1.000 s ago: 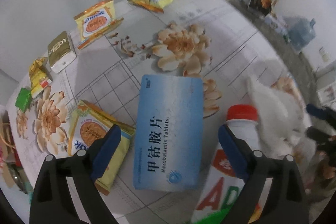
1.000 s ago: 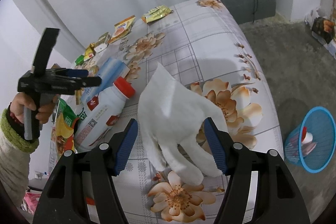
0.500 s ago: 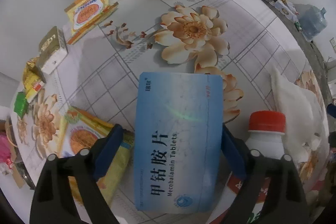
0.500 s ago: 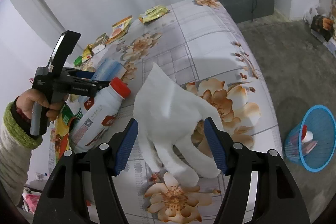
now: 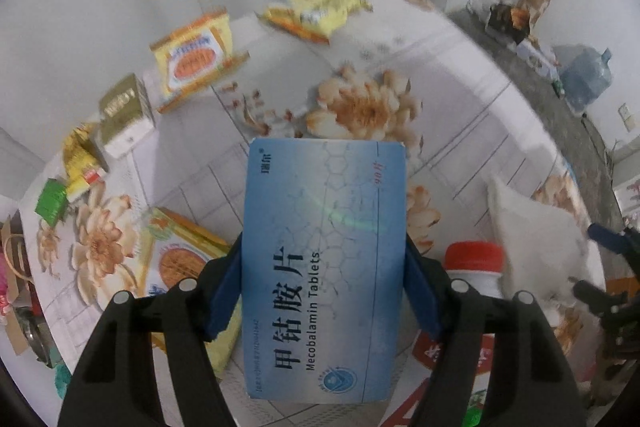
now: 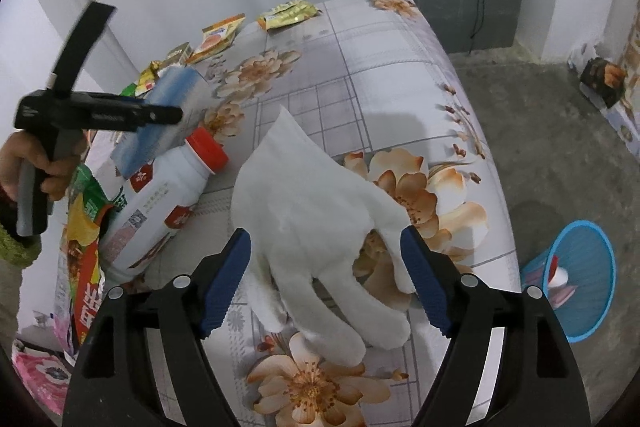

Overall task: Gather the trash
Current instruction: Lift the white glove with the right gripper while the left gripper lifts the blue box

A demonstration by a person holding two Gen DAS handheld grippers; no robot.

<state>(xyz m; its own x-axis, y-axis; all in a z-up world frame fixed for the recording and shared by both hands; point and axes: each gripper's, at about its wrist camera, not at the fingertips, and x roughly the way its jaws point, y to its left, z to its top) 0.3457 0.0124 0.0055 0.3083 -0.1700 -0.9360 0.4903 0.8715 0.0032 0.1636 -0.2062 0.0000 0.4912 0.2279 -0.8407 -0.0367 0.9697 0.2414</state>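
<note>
A blue tablet box [image 5: 324, 227] sits between the pads of my left gripper [image 5: 322, 267], whose jaws are closing and press on both long edges. In the right wrist view the box [image 6: 168, 115] hangs tilted above the table, over a white bottle with a red cap [image 6: 160, 211]. A white glove [image 6: 312, 211] lies flat on the flowered tablecloth [image 6: 380, 87]. My right gripper [image 6: 324, 259] straddles the glove's palm with its jaws opening, and the pads do not squeeze it.
Yellow snack wrappers [image 5: 192, 55], a gold box [image 5: 124, 107] and small packets [image 5: 80, 163] lie along the table's far side. A colourful bag [image 6: 84, 247] lies by the bottle. A blue bin [image 6: 580, 279] stands on the floor at the right.
The left jaws closed in from wide apart onto the blue box, and it has come up off the table. The right jaws spread a little wider around the glove.
</note>
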